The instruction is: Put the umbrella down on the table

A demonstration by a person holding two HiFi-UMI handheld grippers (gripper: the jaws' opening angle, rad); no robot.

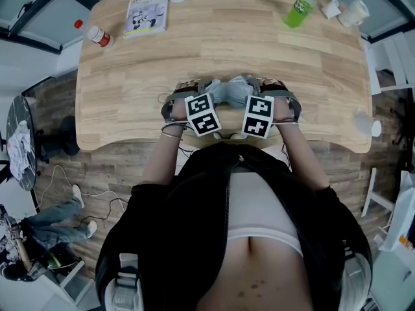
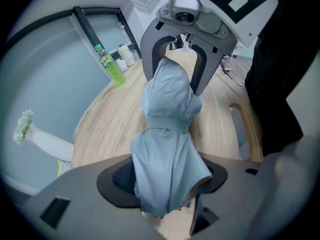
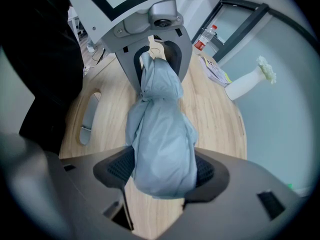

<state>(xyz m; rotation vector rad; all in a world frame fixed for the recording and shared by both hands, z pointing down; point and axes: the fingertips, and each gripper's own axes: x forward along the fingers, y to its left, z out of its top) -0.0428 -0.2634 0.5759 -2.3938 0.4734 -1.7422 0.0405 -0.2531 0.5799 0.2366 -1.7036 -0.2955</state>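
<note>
The place reads as an office or meeting room. A pale wooden surface (image 1: 259,44) with rounded corners spreads beyond the left tool (image 1: 192,86) and the right tool (image 1: 271,84). Far past the left tool lie a printed booklet (image 1: 146,10), a white vase (image 3: 245,86) and a red-capped bottle (image 1: 98,35). Far past the right tool stand a green bottle (image 1: 298,10) and paper cups (image 1: 353,10). A dark-framed glass partition (image 2: 102,21) and blue-grey walls close the room. Behind the tools, a wood-plank floor (image 1: 110,167) carries loose cables (image 1: 65,180).

The umbrella (image 1: 232,89) spans left gripper (image 1: 188,87) and right gripper (image 1: 273,87) over the table (image 1: 227,37).
</note>
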